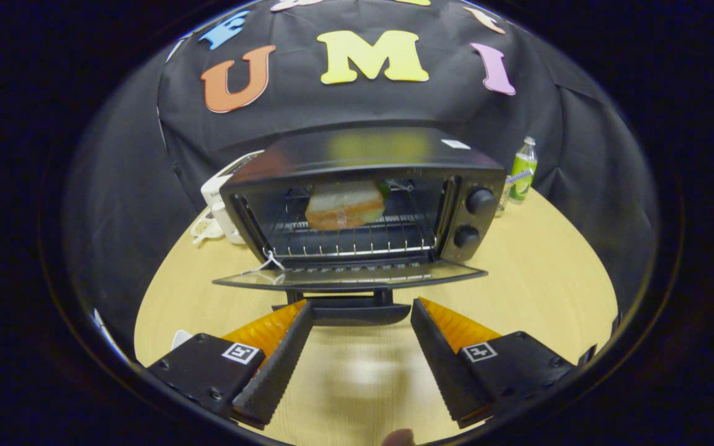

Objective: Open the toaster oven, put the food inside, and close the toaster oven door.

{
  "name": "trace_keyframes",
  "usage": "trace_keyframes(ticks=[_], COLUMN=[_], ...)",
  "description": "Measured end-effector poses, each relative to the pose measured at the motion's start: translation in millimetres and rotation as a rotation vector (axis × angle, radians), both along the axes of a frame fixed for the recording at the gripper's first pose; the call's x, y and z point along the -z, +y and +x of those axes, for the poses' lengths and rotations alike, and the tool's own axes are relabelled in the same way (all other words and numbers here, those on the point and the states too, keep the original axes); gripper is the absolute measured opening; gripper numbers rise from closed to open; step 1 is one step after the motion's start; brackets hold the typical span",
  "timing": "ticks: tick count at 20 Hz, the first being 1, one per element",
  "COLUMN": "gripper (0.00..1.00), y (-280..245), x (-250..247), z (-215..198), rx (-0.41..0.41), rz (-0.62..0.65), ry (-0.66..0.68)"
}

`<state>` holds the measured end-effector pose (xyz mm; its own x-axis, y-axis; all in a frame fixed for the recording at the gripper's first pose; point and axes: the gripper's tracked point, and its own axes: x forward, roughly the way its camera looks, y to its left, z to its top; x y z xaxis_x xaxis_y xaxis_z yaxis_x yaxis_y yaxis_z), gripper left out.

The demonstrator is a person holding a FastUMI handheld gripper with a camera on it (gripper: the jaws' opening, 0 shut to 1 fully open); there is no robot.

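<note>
One oven (363, 198) is standing on the table (537, 279) beyond the gripper (362, 319), its door (349, 277) lying open and flat toward the fingers. One sandwich (344, 205) is resting on the rack (351, 238) inside. Two knobs (478, 201) are showing on the oven's right panel. One bottle (523, 168) is standing beyond the oven to the right; one white appliance (220, 207) is sitting behind the oven to the left, partly hidden and hard to identify. The door handle (357, 313) is lying just ahead of the fingertips, between them. The gripper is pointing at the oven, fingers spread wide, holding nothing.
</note>
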<state>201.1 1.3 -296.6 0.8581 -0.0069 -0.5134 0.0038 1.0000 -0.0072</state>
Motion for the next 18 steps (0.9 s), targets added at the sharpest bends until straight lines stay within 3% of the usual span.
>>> trace_keyframes(ticks=[5,7,11,13,18], gripper=[1.0,1.0,1.0,1.0,1.0], y=[3.4,8.7,10.8,11.0,9.3], x=[-32.9,-30.6,42.4,78.5,89.6], z=[18.8,6.2,-37.7,-30.5,5.0], rx=[-0.016,-0.039,-0.069,-0.049,-0.013], rz=[-0.023,0.001,-0.023,-0.026,-0.036], ry=[-0.059,-0.042,0.048,0.081,0.058])
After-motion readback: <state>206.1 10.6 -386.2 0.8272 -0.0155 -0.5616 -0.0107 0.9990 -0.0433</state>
